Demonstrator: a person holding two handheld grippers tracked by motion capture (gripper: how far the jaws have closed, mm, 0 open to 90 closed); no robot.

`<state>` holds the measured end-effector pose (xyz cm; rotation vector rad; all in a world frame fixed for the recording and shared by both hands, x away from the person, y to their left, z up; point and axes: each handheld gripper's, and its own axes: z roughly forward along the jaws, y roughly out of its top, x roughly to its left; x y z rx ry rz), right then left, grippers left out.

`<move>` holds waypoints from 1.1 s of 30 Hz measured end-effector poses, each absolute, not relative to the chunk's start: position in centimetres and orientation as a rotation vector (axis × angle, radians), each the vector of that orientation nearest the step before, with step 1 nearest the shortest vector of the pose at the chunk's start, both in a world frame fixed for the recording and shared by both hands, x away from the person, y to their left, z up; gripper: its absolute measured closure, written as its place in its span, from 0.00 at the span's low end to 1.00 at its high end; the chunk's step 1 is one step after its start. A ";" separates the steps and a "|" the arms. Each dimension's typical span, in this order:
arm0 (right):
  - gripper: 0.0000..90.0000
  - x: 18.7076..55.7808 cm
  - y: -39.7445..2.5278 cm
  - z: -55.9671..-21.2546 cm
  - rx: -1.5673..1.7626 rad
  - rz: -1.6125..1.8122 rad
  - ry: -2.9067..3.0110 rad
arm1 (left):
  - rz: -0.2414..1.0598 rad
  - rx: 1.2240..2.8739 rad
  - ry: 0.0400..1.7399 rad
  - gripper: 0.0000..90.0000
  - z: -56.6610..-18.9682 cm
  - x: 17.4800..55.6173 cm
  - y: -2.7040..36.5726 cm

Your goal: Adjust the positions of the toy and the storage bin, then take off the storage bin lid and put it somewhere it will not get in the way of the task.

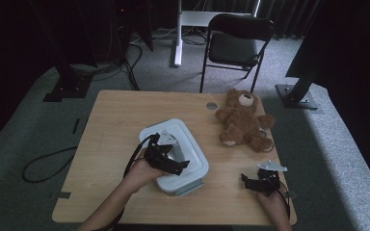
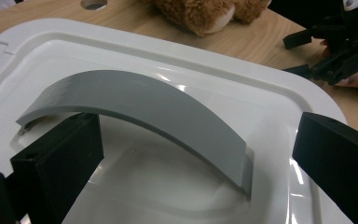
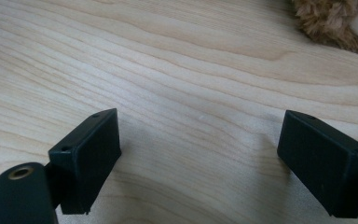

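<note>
We hover our left gripper [image 2: 196,154], jaws wide, astride the lid's grey handle [image 2: 144,109]; next we close. Our right gripper [image 3: 200,158], at four o'clock, idles wide.

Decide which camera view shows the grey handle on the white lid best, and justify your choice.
The left gripper view: the grey handle arches large and sharp across the white lid, between the open left tongs. The high view shows the lid whole, but the left tongs cover most of the handle. The right gripper view shows bare table.
</note>
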<state>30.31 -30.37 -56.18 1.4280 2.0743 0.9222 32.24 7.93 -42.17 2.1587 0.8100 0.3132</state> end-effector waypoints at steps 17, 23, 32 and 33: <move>0.14 30.3 -30.4 -56.2 1.425 0.923 2.074 | 0.287 2.121 0.846 0.08 -42.3 32.6 7.7; 0.14 30.3 -30.4 -56.2 1.426 0.923 2.075 | 0.308 2.119 0.844 0.23 -42.5 32.5 7.7; 0.14 30.3 -30.4 -56.2 1.429 0.924 2.074 | 0.313 2.106 0.811 0.52 -42.9 32.2 7.9; 0.14 30.3 -30.4 -56.2 1.429 0.923 2.075 | 0.321 2.103 0.811 0.54 -42.9 32.1 7.8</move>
